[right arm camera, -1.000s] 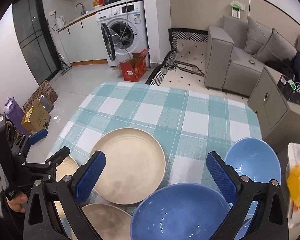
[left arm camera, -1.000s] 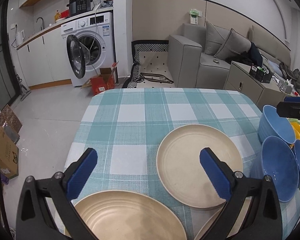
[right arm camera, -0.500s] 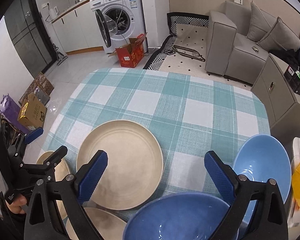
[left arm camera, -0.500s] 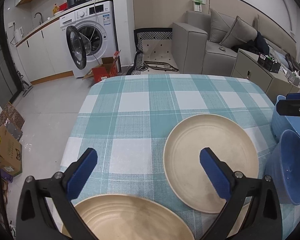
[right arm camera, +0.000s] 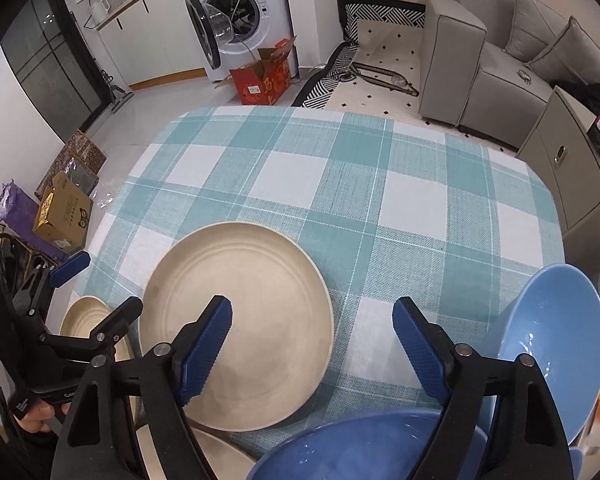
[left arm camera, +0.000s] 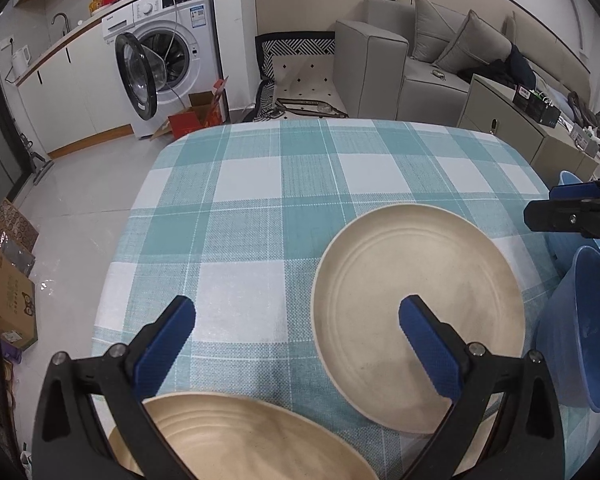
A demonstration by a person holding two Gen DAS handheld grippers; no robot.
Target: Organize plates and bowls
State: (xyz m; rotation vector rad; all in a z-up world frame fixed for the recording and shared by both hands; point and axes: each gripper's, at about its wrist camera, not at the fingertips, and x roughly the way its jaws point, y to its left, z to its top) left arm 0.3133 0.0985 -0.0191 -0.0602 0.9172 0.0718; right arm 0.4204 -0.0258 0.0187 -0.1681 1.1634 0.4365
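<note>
While nothing is gripped yet, the right gripper (right arm camera: 312, 340) is seen closing its jaws, still wide apart, with only tablecloth and the right edge of the big beige plate (right arm camera: 236, 324) under them. Nearest it, a blue bowl (right arm camera: 364, 448) is parked, with a second blue bowl (right arm camera: 552, 340) to the right. The left gripper (left arm camera: 296, 340) is held wide open and empty over the checked tablecloth (left arm camera: 260, 216), a nearer beige plate (left arm camera: 236, 436) below it. Far back, a washing machine (left arm camera: 168, 52) can be made out.

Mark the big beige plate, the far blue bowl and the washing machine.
big beige plate (right arm camera: 236, 320): right wrist view, flat centre.
far blue bowl (right arm camera: 552, 336): right wrist view, inner wall.
washing machine (left arm camera: 168, 52): left wrist view, drum opening.
</note>
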